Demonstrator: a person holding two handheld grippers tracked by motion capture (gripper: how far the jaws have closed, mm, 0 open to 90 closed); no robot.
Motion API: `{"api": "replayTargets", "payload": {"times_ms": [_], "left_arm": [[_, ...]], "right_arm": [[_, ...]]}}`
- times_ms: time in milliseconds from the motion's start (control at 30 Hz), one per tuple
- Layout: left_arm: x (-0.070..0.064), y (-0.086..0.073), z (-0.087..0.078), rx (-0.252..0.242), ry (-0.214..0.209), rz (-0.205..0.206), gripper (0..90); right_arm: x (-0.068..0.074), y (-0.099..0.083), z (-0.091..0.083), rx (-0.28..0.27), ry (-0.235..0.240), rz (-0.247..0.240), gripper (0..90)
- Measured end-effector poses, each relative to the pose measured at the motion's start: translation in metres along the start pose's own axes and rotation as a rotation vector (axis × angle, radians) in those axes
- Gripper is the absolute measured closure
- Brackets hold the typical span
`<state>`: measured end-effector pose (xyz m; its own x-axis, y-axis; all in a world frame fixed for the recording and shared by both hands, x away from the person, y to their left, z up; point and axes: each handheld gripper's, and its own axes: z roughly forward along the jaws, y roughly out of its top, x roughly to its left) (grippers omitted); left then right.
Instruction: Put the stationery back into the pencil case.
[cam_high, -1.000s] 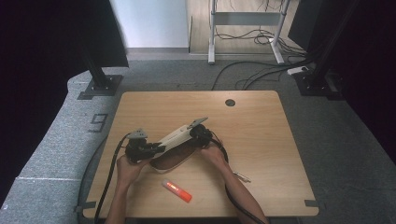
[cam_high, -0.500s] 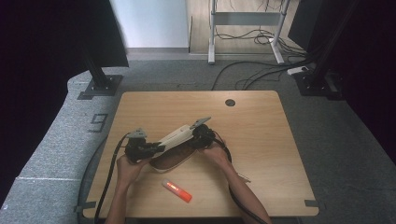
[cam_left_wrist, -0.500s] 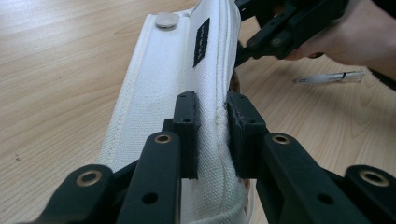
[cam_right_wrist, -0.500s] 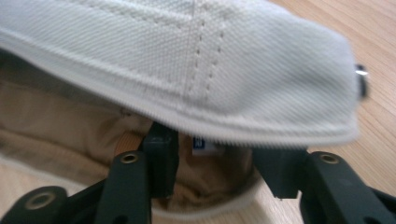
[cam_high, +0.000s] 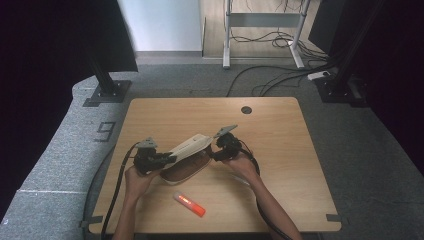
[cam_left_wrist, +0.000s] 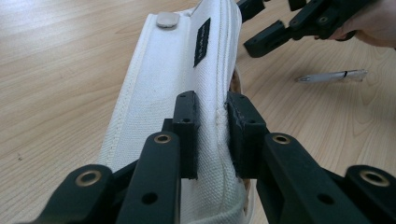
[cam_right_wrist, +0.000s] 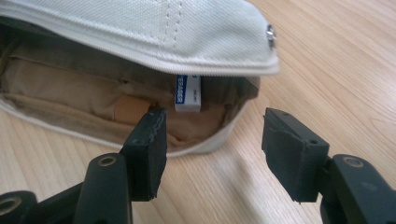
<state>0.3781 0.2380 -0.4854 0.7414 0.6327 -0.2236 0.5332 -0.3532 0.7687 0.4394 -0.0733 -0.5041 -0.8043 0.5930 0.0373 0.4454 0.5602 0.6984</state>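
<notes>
A white canvas pencil case lies open near the table's middle, its brown inside showing under the raised flap. My left gripper is shut on that flap, which is pinched between its pads. My right gripper stands open at the case's other end, nothing between its fingers. In the right gripper view the mouth of the case gapes just ahead of my right gripper. A white eraser with a blue band stands inside it.
An orange marker lies on the wooden table in front of the case. A clear pen rests near the right hand. A round cable hole sits at the back. Cables trail from both grippers.
The right gripper has edged slightly to the right at the case's end. The left gripper keeps the flap held up in the same place.
</notes>
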Motion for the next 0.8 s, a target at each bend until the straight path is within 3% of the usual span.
{"api": "replayTargets", "payload": {"times_ms": [800], "left_arm": [[0.001,0.000,-0.001,0.005,0.011,0.001,74.1]], "right_arm": [[-0.011,-0.048,-0.049,-0.018,-0.021,0.018,41.7]]}}
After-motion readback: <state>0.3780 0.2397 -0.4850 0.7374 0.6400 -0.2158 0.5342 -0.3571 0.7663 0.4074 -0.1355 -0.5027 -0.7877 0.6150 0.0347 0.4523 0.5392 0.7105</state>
